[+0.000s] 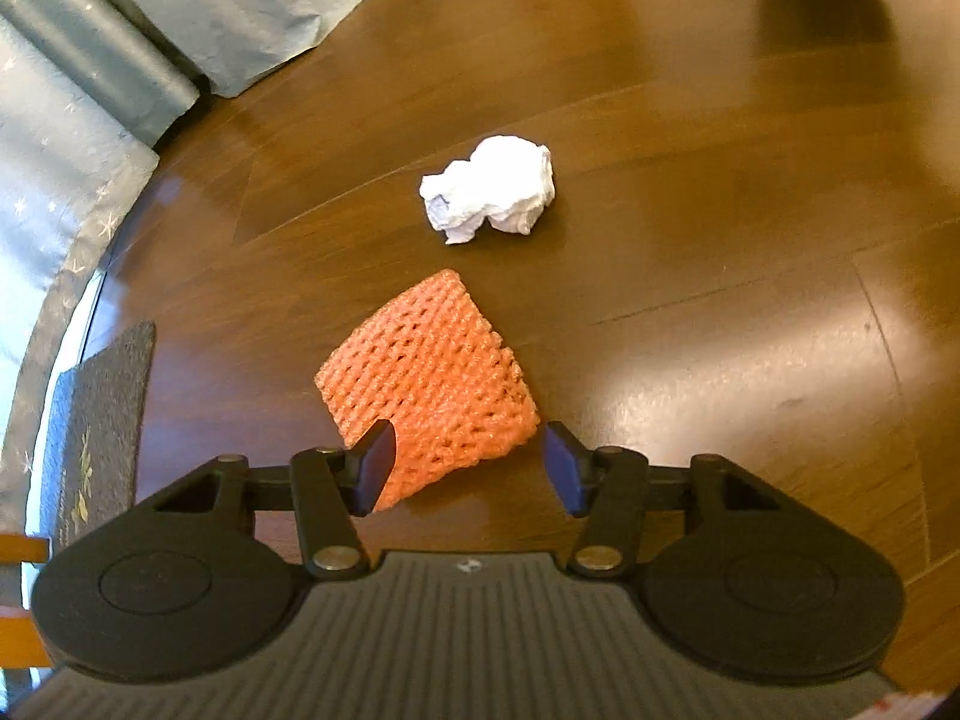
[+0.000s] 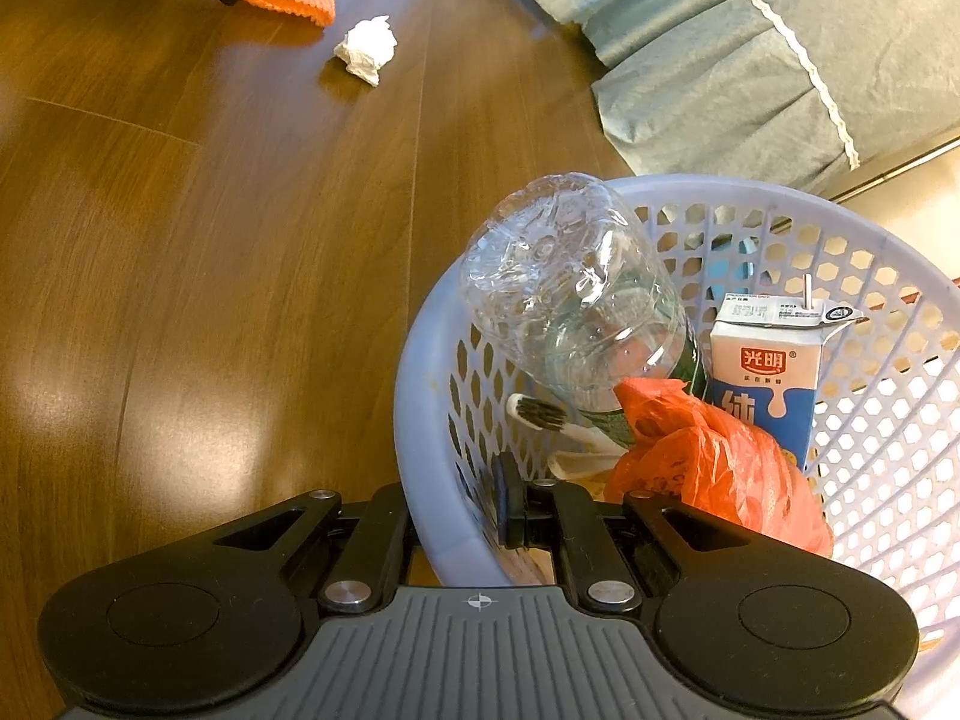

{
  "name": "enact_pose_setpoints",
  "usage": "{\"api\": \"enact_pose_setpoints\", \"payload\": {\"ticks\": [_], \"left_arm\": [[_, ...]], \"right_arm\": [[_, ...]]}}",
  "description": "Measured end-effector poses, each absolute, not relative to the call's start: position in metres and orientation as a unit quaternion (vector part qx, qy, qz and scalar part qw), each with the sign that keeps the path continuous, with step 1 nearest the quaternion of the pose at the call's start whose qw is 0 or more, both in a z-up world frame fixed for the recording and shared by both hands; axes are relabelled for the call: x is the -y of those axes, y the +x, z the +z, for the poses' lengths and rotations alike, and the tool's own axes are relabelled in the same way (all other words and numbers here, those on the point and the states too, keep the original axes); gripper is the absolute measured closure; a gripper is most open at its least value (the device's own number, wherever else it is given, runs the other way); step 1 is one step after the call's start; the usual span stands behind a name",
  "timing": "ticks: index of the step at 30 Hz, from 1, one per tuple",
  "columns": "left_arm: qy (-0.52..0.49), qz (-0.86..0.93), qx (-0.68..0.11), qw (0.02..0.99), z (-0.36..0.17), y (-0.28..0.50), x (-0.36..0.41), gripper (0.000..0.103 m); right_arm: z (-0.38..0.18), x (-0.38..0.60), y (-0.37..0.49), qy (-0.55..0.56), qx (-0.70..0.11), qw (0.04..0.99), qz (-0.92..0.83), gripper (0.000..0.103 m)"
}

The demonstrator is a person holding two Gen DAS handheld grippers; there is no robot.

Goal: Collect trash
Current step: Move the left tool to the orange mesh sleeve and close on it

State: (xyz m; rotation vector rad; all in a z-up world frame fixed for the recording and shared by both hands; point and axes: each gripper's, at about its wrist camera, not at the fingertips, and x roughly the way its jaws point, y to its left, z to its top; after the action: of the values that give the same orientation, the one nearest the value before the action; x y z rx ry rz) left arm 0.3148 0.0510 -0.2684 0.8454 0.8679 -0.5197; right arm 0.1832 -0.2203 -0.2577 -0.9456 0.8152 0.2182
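The left hand-held gripper [image 1: 468,468] is spread around the near edge of the orange foam net [image 1: 429,384] on the floor [image 1: 720,210]; light and squashy, it should pinch anywhere. Beyond lies crumpled paper [image 1: 487,190]. The right hand-held gripper [image 2: 459,504] pinches the basket [image 2: 420,420] rim.

The left gripper [image 1: 465,468] hung low over the wooden floor [image 1: 720,240], jaws spread wide. Between its fingers lay the near edge of an orange foam net [image 1: 429,378], the left pad [image 1: 378,468] overlapping that edge, the right pad clear of it. Just beyond sat a crumpled white tissue [image 1: 489,189], apart from the net. Grey-blue curtain fabric [image 1: 120,60] pooled at far left, a dark mat [image 1: 96,420] beside it.
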Motion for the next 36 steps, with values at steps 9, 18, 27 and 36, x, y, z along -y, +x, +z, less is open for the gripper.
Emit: {"api": "enact_pose_setpoints", "payload": {"ticks": [9,18,27,36], "left_arm": [[0.435,-0.234,-0.397,0.774,-0.272,0.315,-0.046,0.089],[0.43,-0.272,-0.398,0.763,-0.251,0.275,-0.043,0.094],[0.491,-0.334,-0.329,0.734,-0.255,0.201,-0.029,0.059],[0.544,-0.33,-0.318,0.702,-0.279,0.204,-0.037,0.058]], "right_arm": [[-0.257,0.22,0.183,-0.44,-0.381,0.807,0.101,0.097],[-0.258,0.218,0.183,-0.438,-0.381,0.808,0.101,0.097],[-0.256,0.221,0.183,-0.434,-0.381,0.81,0.1,0.097],[-0.256,0.22,0.183,-0.435,-0.381,0.81,0.1,0.097]]}}
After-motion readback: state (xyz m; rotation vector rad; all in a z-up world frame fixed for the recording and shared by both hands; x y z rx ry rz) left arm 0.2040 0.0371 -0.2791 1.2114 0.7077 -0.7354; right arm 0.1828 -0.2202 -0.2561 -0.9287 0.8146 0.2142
